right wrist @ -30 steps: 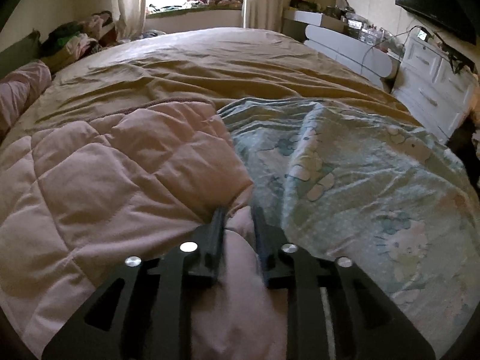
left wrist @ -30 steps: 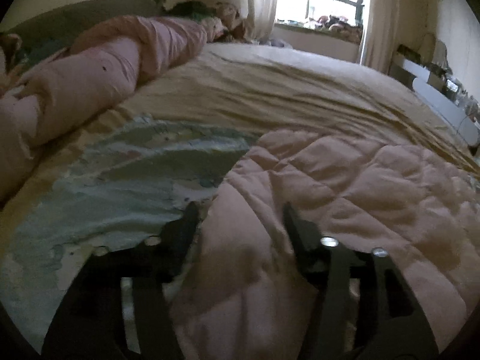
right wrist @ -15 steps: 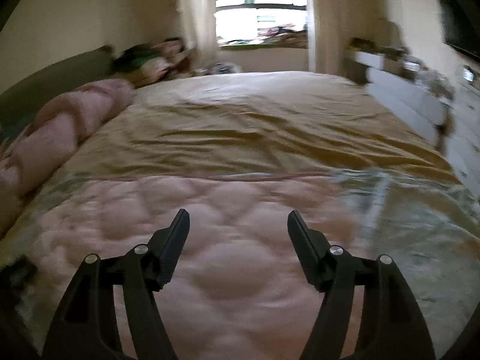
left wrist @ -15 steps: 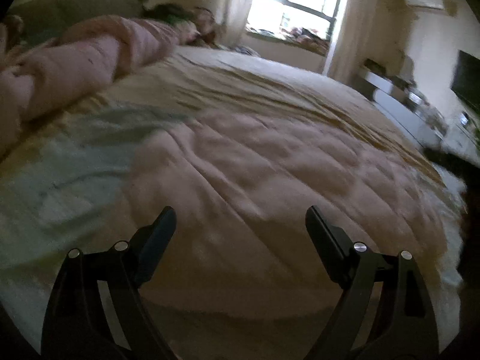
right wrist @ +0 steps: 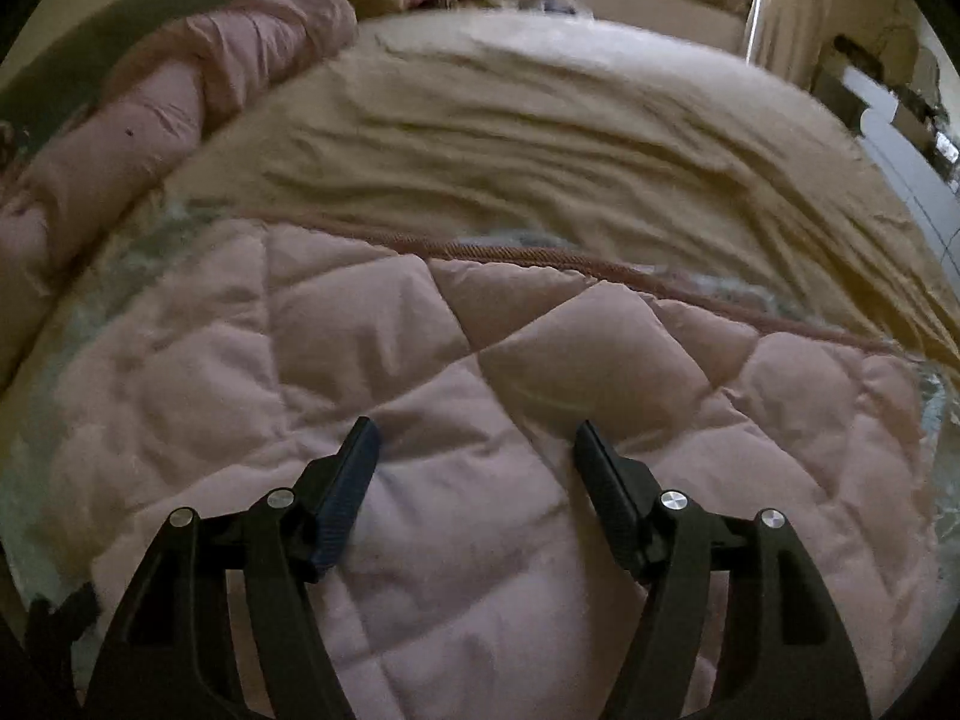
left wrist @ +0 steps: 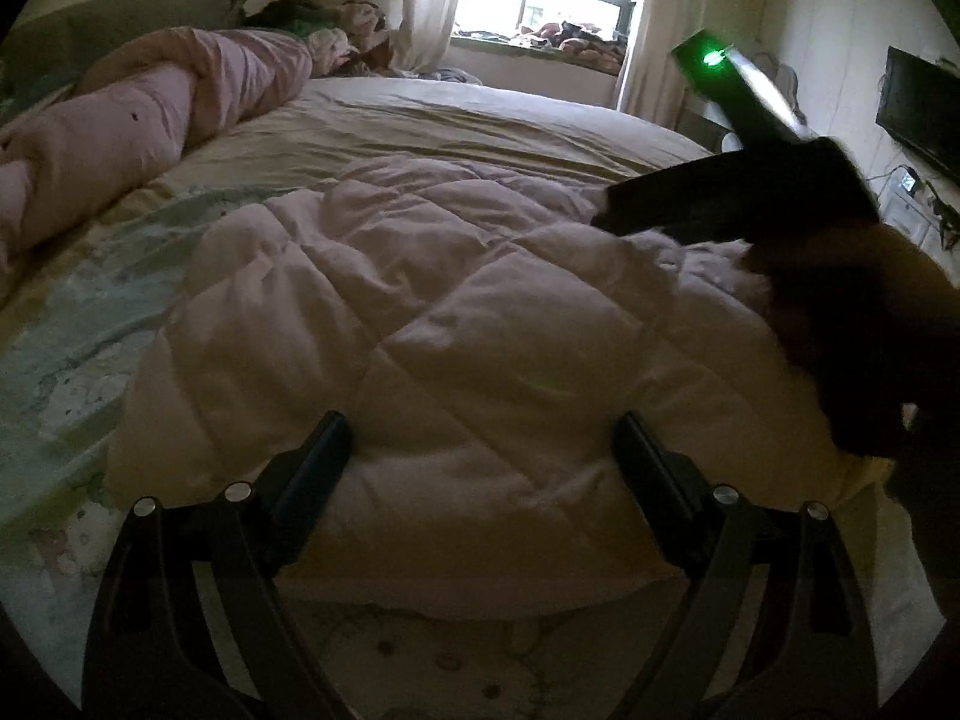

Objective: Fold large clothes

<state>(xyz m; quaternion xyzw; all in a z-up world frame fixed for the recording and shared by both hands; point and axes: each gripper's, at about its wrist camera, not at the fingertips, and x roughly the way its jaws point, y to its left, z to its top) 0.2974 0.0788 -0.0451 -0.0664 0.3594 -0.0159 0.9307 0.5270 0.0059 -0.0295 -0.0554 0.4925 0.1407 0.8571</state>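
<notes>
Both grippers, left (left wrist: pixel 480 450) and right (right wrist: pixel 474 456), have released the pink quilt (left wrist: pixel 456 324), apparently folded, jaws wide.

Pale pink diamond-quilted comforter (right wrist: pixel 492 420); tan bedspread (right wrist: pixel 570 138); light blue cartoon-print sheet (left wrist: pixel 78 324); black fingers (right wrist: pixel 354 480).

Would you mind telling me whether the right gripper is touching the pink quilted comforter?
Cannot tell. In the right wrist view the open right gripper sits over the pink quilted comforter; neither contact nor gap shows.
</notes>
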